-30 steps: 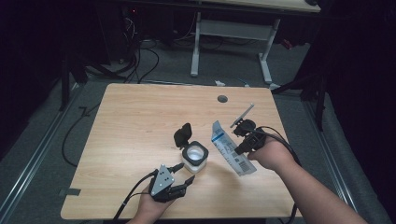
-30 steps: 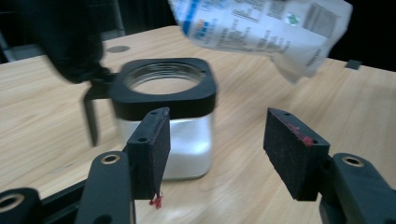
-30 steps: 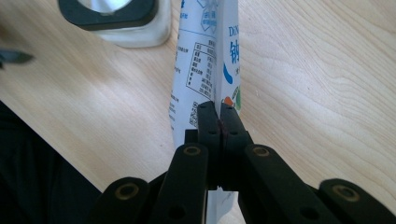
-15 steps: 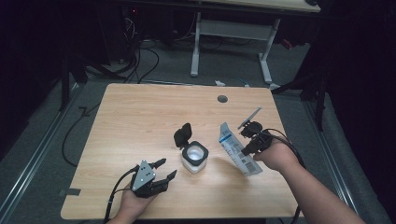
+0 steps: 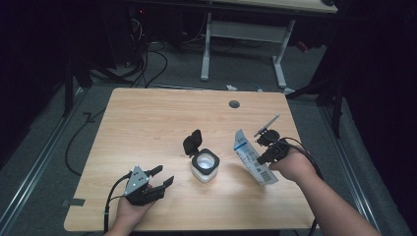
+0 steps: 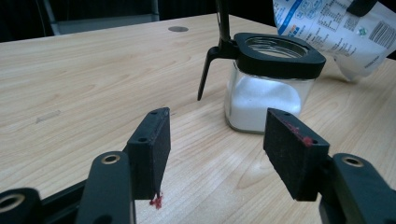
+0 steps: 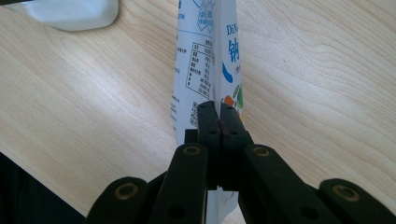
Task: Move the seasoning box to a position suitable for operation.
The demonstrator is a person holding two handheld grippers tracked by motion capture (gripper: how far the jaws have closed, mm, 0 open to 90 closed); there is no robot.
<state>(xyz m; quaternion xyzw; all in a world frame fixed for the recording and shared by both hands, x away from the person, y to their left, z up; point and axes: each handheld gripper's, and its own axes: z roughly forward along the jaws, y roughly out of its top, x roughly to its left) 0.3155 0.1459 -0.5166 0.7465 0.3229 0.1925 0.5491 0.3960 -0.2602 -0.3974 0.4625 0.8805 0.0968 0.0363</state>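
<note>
Refilling looks paused: right gripper (image 5: 266, 153) pinches the bag (image 5: 252, 163) upright just right of the open jar (image 5: 205, 166) at mid-table, left gripper (image 5: 156, 179) gapes empty near-left; next, tip the bag over the jar's mouth.

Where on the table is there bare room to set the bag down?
Bare wood spans the far half of the table, from the open jar back to the cable hole, and the left side beyond the left gripper. It is crowded between the jar and the bag, which the right gripper pinches.
</note>
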